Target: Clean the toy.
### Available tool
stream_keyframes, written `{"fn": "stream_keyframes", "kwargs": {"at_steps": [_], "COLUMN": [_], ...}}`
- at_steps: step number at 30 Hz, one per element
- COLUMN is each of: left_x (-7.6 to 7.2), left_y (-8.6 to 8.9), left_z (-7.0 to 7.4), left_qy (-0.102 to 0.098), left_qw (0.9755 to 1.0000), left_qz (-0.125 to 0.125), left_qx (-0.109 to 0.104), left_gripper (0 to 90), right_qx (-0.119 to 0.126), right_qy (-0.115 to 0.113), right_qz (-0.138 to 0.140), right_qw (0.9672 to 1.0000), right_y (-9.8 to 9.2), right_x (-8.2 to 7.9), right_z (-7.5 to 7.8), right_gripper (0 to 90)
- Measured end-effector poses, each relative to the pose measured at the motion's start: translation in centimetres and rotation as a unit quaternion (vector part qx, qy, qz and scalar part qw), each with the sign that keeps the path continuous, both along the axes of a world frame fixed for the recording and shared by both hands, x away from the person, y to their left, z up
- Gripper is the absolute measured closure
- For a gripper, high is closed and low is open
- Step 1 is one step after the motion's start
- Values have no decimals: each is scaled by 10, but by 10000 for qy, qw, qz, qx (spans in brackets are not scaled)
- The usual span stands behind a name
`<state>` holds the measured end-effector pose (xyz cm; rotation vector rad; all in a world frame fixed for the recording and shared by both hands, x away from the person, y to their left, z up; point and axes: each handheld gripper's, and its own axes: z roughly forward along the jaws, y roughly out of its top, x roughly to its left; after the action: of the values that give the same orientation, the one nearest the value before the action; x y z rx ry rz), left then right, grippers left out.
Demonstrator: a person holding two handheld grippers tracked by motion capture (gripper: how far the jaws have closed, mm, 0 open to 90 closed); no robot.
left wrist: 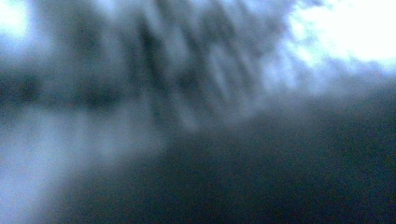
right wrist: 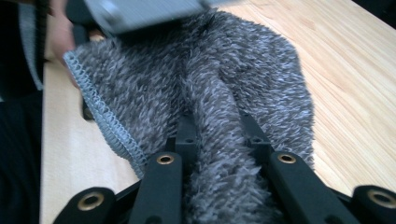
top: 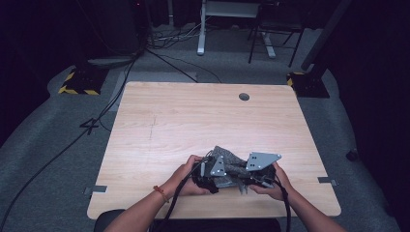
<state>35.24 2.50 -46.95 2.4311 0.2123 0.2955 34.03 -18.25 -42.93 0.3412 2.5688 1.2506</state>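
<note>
Crosswise, cloth (top: pixel 231 162) between 2 claws

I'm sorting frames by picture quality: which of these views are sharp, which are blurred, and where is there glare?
High view: sharp, table evenly lit, surroundings dark. Left gripper view: wholly blurred blue-grey, with a blown-out white patch at top right; nothing can be made out. Right gripper view: grey fluffy cloth between the jaws fairly sharp, far grey plate at top soft.

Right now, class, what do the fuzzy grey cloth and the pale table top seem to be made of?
Fuzzy grey cloth: looks like soft shaggy microfibre or fleece, matte, with a stitched edge. Pale table top: wood or wood-look laminate, smooth, light grain lines; which one is unclear.
</note>
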Motion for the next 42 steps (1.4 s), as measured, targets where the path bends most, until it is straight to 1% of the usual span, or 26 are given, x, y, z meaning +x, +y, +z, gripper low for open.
{"fn": "stream_keyframes", "kwargs": {"at_steps": [3, 5, 6, 7, 9, 10, 11, 12, 14, 15, 16, 17, 18, 20, 22, 23, 25, 29, 30, 31, 33, 35, 37, 39, 40, 42], "left_x": [-1, -3, -3, -4, -5, -6, -8, -9, -11, -12, -13, -14, -15, -18, -20, -21, -22, -25, -25, -25, -25, -25, -24, -24, -24, -23], "left_y": [7, 12, 14, 15, 16, 16, 16, 17, 19, 20, 22, 22, 23, 26, 30, 32, 36, 45, 47, 49, 52, 52, 52, 51, 51, 50], "left_z": [2, 5, 7, 9, 9, 9, 9, 9, 8, 8, 7, 7, 7, 6, 5, 6, 6, 8, 8, 9, 12, 13, 13, 15, 15, 17], "left_qy": [47, 58, 23, 38, 105, 132, 85, 87, 91, 127, 141, 126, 128, 150, 127, 148, 88, 66, 34, 46, 77, 58, 41, 25, 48, 12], "left_qw": [10000, 9999, 9999, 9998, 9996, 9995, 9996, 9997, 9995, 9993, 9991, 9989, 9988, 9985, 9980, 9976, 9972, 9962, 9963, 9959, 9958, 9962, 9966, 9970, 9970, 9974], "left_qz": [29, 17, 34, 76, 126, 172, 189, 189, 276, 336, 368, 439, 471, 526, 610, 666, 747, 865, 852, 894, 896, 854, 793, 743, 730, 646], "left_qx": [-64, -139, -157, -168, -232, -219, -166, -138, -86, -99, -122, -110, -101, -100, -111, -92, -25, -45, -55, -115, -192, -186, -210, -234, -267, -330], "left_gripper": [339, 339, 339, 339, 339, 339, 338, 339, 338, 338, 338, 338, 339, 338, 338, 339, 339, 339, 339, 339, 339, 339, 339, 339, 339, 338], "right_qx": [0, -98, -57, -3, -18, 44, 127, 126, 214, 249, 329, 409, 425, 353, 309, 279, 214, 152, 149, 144, 96, 133, 112, 108, 123, 194], "right_qy": [30, -55, -29, 14, -39, -16, 28, 16, 40, 70, 156, 200, 208, 140, 78, 38, 0, -45, -29, -25, -47, 34, 11, 36, 48, 158], "right_qz": [-125, -254, -260, -250, -290, -272, -198, -131, 6, 68, 155, 229, 333, 498, 568, 604, 631, 588, 560, 528, 429, 378, 343, 317, 285, 246], "right_qw": [9999, 9996, 9996, 9997, 9996, 9996, 9997, 9998, 9998, 9996, 9992, 9987, 9983, 9980, 9979, 9978, 9978, 9981, 9983, 9985, 9990, 9992, 9993, 9994, 9995, 9994], "right_y": [-6, -10, -11, -13, -13, -12, -10, -6, 1, 4, 8, 12, 16, 26, 33, 35, 38, 39, 38, 36, 34, 29, 27, 24, 22, 17], "right_x": [4, 5, 5, 6, 6, 6, 5, 4, 3, 3, 4, 4, 4, 2, 2, 3, 6, 12, 14, 16, 18, 20, 20, 20, 20, 20], "right_z": [-1, -2, -2, -2, -1, 1, 2, 3, 5, 5, 6, 6, 7, 7, 6, 6, 5, 3, 3, 3, 2, 0, 0, -1, -2, -3], "right_gripper": [744, 744, 745, 745, 745, 745, 746, 746, 747, 746, 746, 746, 746, 744, 744, 744, 745, 746, 747, 748, 750, 750, 750, 750, 750, 750]}}
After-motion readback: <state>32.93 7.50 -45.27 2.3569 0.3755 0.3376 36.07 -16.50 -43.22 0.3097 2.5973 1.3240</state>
